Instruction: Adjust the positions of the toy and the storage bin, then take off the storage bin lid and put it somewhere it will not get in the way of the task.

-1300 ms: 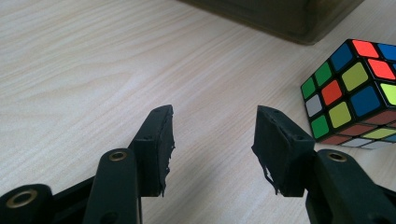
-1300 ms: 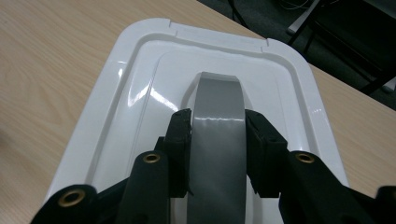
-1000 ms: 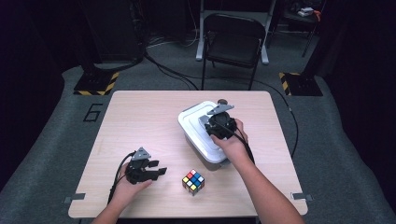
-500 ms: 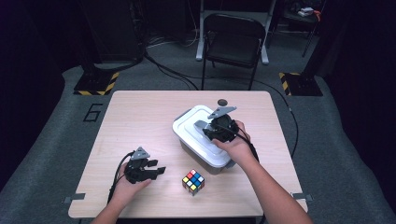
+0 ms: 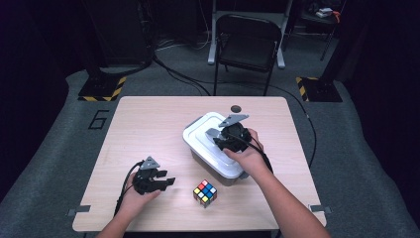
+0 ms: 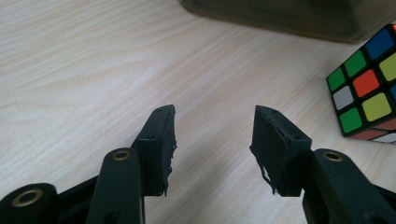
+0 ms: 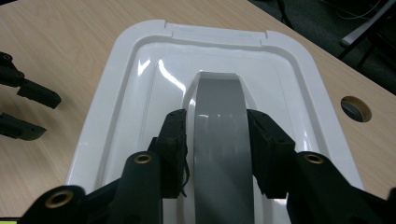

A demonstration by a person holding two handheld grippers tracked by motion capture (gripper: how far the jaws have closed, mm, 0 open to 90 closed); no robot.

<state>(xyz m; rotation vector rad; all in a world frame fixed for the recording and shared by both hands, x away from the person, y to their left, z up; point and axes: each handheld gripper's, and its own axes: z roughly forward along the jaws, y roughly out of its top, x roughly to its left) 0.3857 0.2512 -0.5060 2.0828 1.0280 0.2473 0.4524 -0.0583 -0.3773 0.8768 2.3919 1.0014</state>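
Observation:
A grey box (image 5: 216, 170) with a white lid (image 5: 200, 130) stands right of the table's middle. My right gripper (image 5: 218, 140) points down onto the lid. Its jaws have just been opening, and they straddle the lid's grey handle (image 7: 219, 93) with the pads (image 7: 173, 140) slack beside it. My left gripper (image 5: 170, 182) rests on the table at the front left, open with nothing between its fingers (image 6: 164, 135). A colourful puzzle cube (image 5: 205, 193) sits just to its right, in front of the box. In the left gripper view the cube (image 6: 369, 88) is at the right edge.
The wooden table (image 5: 148, 124) has a round cable hole (image 5: 236, 108) behind the box. A black folding chair (image 5: 246, 44) stands beyond the far edge. Cables trail from both grippers.
The lid and box under my right gripper have shifted slightly left and toward me. The left gripper has stayed put.

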